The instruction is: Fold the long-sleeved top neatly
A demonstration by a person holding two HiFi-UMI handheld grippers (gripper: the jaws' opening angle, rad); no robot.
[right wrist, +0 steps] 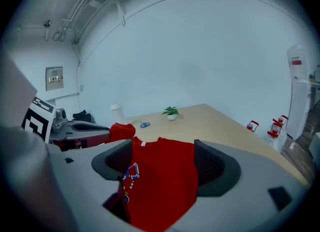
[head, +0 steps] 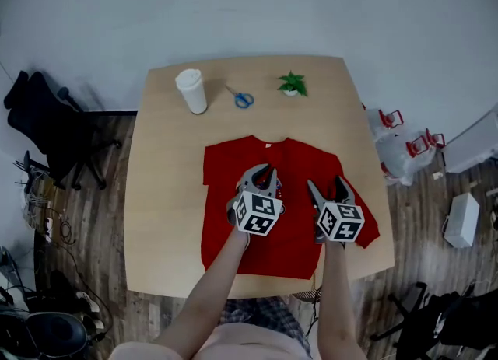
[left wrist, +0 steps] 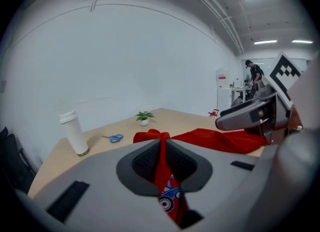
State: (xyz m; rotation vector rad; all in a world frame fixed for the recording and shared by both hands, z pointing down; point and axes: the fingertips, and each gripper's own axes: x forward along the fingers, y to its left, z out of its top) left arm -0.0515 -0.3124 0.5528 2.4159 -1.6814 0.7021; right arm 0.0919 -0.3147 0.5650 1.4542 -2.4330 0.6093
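A: Left claw (head: 264, 173), status?
B: Clenched on a thin fold of the red top (head: 292, 166). Cloth w/ a blue & white print is pinched right btw the pads. The claw sits over the top's middle.
A: Right claw (head: 325, 186)?
B: Released, jaws wide apart. Red cloth shows below the gap, but the pads aren't pressing on it. It's just right of the left claw, and both point away from the person.
A: Where's the top itself?
B: Spread on the table (head: 163, 218). Collar is on the far side of the claws, hem on the near side, close to the table's near edge. Its right part runs out past the right claw, nearly to the table's right edge.
A: Free room?
B: Wide bare strip of wood left of the left claw, & bare wood beyond both claws up to the far edge. Along that edge: cup (head: 191, 90) ahead & left of the left claw, scissors (head: 241, 99) ahead of it, small plant (head: 292, 84) ahead, approx btw the two claws. All well apart from the top.
A: Off the table?
B: Office chair (head: 47, 129) on the floor far left of the left claw, white box (head: 462, 220) on the floor right of the right claw.
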